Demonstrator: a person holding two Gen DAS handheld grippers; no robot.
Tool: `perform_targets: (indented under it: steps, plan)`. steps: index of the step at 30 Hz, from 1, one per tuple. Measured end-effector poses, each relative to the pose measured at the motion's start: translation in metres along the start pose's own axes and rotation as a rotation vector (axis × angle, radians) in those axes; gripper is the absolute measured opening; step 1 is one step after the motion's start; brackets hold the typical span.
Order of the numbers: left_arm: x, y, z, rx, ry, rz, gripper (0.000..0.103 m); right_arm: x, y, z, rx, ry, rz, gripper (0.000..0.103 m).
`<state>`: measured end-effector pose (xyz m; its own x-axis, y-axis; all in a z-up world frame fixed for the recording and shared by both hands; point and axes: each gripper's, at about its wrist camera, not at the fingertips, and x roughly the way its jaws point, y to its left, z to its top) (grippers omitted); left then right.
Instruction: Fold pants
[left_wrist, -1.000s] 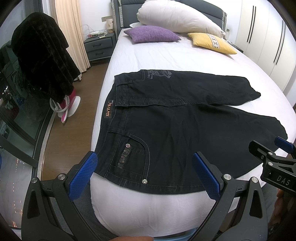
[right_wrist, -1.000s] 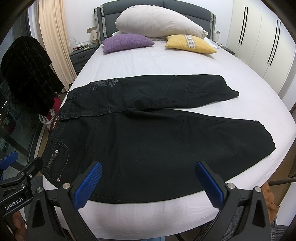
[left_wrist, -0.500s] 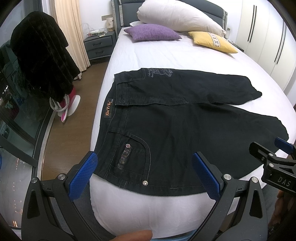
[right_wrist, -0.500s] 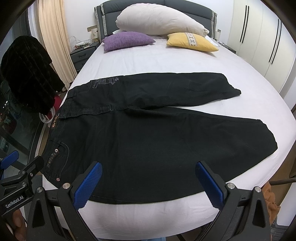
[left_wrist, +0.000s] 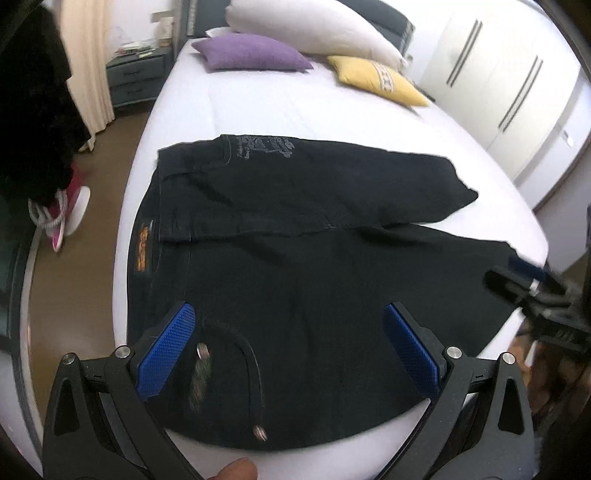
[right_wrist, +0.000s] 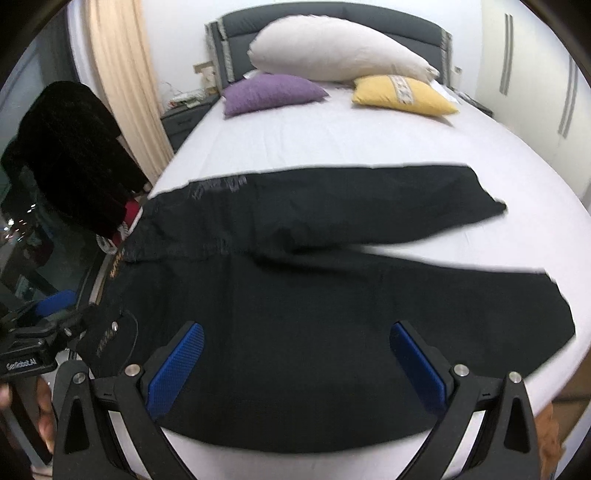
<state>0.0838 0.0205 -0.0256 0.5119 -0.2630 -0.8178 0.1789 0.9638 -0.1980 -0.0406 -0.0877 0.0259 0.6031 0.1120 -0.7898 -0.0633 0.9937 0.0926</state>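
Observation:
Black pants (left_wrist: 303, 266) lie spread flat on the white bed (left_wrist: 258, 110), waistband to the left, both legs running right; they also show in the right wrist view (right_wrist: 332, 295). My left gripper (left_wrist: 288, 347) is open and empty, low over the back pocket near the front edge. My right gripper (right_wrist: 295, 362) is open and empty, low over the near leg. Each gripper shows at the edge of the other's view, the right one (left_wrist: 535, 299) and the left one (right_wrist: 40, 332).
A white pillow (right_wrist: 332, 48), a purple cushion (right_wrist: 269, 92) and a yellow cushion (right_wrist: 399, 96) lie at the head of the bed. A dark garment (right_wrist: 70, 158) hangs at the left. A nightstand (left_wrist: 136, 77) and wardrobe doors (left_wrist: 517, 85) stand beside the bed.
Both grippers have moved forward and down toward the pants, which now fill more of each view. Both stay open.

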Motion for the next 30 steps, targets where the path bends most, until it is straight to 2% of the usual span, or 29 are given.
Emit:
perform_targets:
  steps: [3,6,8,10,12,14,17,19,23,26,28,29,30]
  plan:
    - [0.015,0.006,0.032,0.069,0.011,0.03,0.103,0.011,-0.01,0.028,-0.042,-0.035,0.066,0.103]
    - [0.031,0.018,0.08,0.124,-0.025,0.064,0.103,0.025,-0.021,0.059,-0.109,-0.06,0.141,0.103]
    - [0.051,0.025,0.116,0.209,-0.034,0.068,0.103,0.038,-0.027,0.082,-0.164,-0.074,0.179,0.101]
    - [0.08,0.032,0.151,0.295,0.005,0.073,0.103,0.05,-0.031,0.1,-0.225,-0.074,0.201,0.092]
    - [0.108,0.038,0.177,0.361,0.06,0.047,0.101,0.069,-0.034,0.119,-0.292,-0.048,0.229,0.084]
    - [0.14,0.047,0.2,0.399,0.138,0.009,0.094,0.086,-0.038,0.131,-0.336,-0.031,0.275,0.081]
    - [0.179,0.056,0.222,0.416,0.232,-0.043,0.088,0.112,-0.044,0.146,-0.379,0.004,0.312,0.077]
    - [0.198,0.065,0.231,0.424,0.263,-0.061,0.088,0.13,-0.047,0.157,-0.398,0.03,0.349,0.072]
    - [0.231,0.081,0.243,0.398,0.353,-0.129,0.088,0.152,-0.048,0.168,-0.44,0.04,0.376,0.071]
    - [0.25,0.09,0.244,0.379,0.424,-0.151,0.068,0.165,-0.045,0.175,-0.462,0.044,0.418,0.069]
    - [0.257,0.096,0.247,0.356,0.44,-0.169,0.066,0.173,-0.043,0.18,-0.478,0.051,0.432,0.068]
    - [0.256,0.097,0.248,0.352,0.444,-0.176,0.06,0.178,-0.04,0.182,-0.489,0.06,0.434,0.068]
    - [0.256,0.098,0.25,0.345,0.45,-0.186,0.049,0.183,-0.039,0.185,-0.502,0.073,0.435,0.068]
